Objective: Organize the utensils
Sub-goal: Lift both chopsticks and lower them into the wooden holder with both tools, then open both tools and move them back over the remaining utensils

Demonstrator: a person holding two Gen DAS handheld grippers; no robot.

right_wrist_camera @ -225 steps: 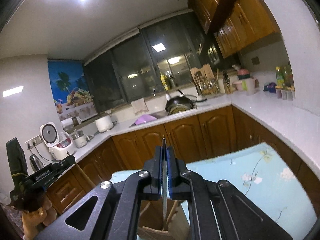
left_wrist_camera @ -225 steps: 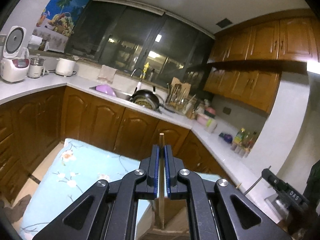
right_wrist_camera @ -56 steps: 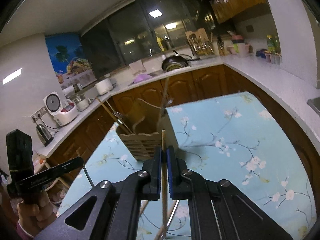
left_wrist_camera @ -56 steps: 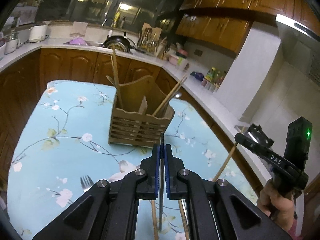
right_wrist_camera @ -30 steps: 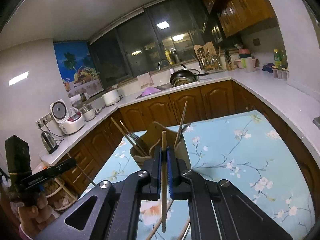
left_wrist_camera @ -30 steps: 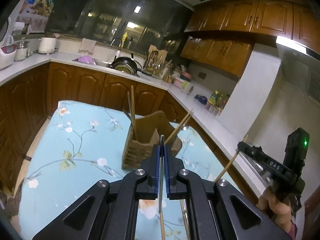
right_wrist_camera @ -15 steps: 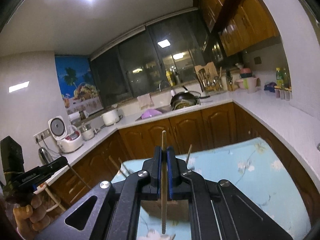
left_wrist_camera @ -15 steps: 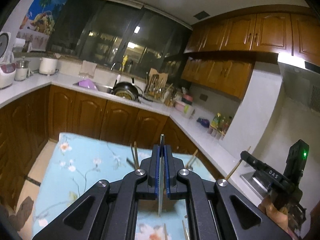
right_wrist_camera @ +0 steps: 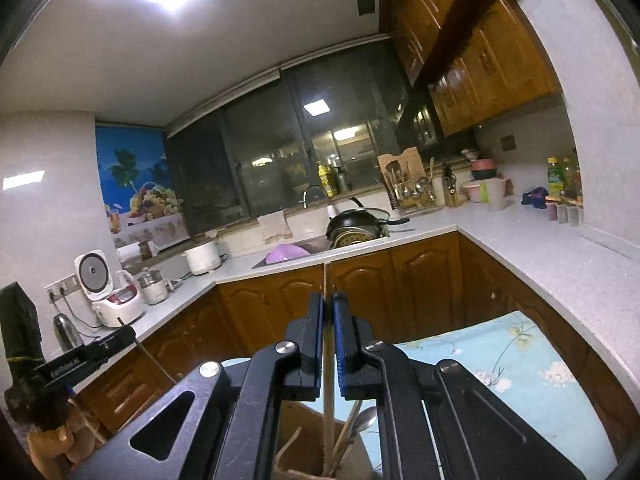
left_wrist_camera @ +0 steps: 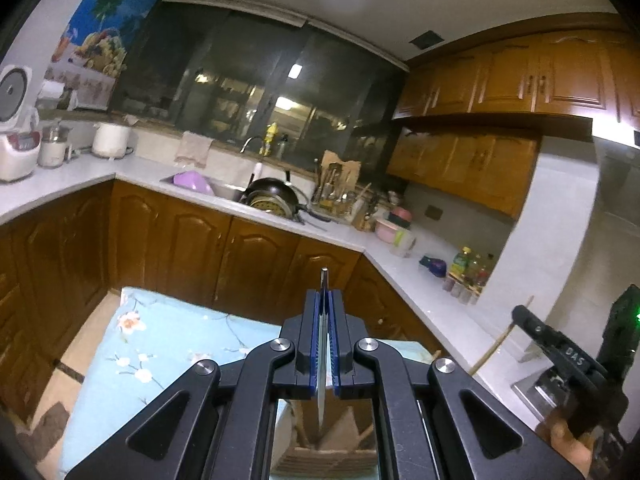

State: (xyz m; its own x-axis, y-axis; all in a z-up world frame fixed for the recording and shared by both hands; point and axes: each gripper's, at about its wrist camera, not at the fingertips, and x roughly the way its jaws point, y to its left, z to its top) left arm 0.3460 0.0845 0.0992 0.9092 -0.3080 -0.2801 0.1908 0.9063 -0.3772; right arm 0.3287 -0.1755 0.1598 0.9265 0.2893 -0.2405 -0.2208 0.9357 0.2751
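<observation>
Blue-padded left gripper [left_wrist_camera: 324,300] clamps a thin metal utensil [left_wrist_camera: 322,360] upright; right gripper [right_wrist_camera: 328,304] clamps a wooden chopstick [right_wrist_camera: 328,392]. Both hang at bottom centre over the wooden utensil holder [right_wrist_camera: 304,440] on the floral tablecloth [right_wrist_camera: 520,364].

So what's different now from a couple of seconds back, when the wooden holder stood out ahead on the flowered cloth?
Both grippers have travelled to the wooden utensil holder, which now sits directly beneath them. The left gripper carries a thin metal utensil, seen edge-on, above it; the right gripper carries a wooden chopstick whose lower end reaches down among the utensils standing there. Unchanged: both grips stayed shut on the same pieces, nothing released.
</observation>
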